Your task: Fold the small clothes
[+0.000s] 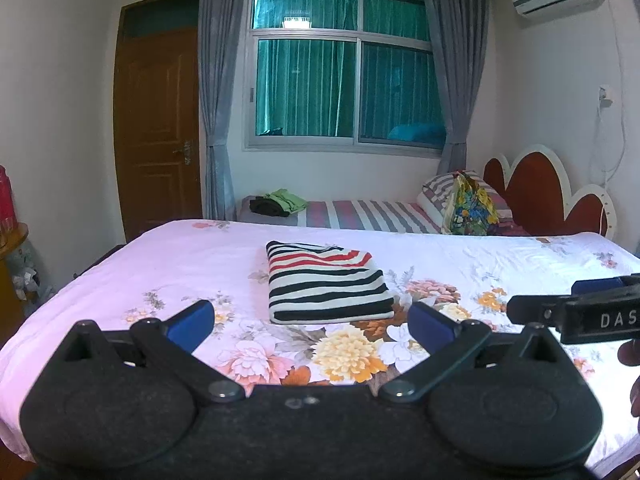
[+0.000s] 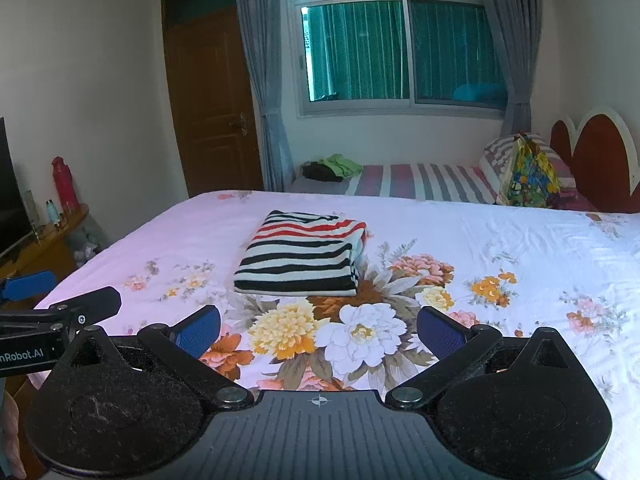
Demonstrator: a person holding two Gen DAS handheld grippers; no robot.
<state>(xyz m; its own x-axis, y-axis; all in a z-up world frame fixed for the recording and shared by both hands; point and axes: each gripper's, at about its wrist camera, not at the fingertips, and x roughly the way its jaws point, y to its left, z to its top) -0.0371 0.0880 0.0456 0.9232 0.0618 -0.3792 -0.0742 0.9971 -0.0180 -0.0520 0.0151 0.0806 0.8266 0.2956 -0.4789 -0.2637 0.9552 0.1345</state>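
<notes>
A striped garment (image 1: pixel 326 282), black, white and red, lies folded into a neat rectangle on the floral bedsheet (image 1: pixel 160 256); it also shows in the right wrist view (image 2: pixel 304 258). My left gripper (image 1: pixel 314 320) is open and empty, held above the near part of the bed, short of the garment. My right gripper (image 2: pixel 320 332) is open and empty too, beside the left one. The right gripper shows at the right edge of the left wrist view (image 1: pixel 576 306), and the left gripper at the left edge of the right wrist view (image 2: pixel 60 300).
A second bed with a striped sheet (image 1: pixel 360 214) stands behind, with green and dark clothes (image 1: pixel 280 202) and a colourful bag (image 1: pixel 472 204) by a pillow. A wooden door (image 1: pixel 160 132) and a window are at the back. A red bottle (image 2: pixel 64 182) stands on a cabinet at left.
</notes>
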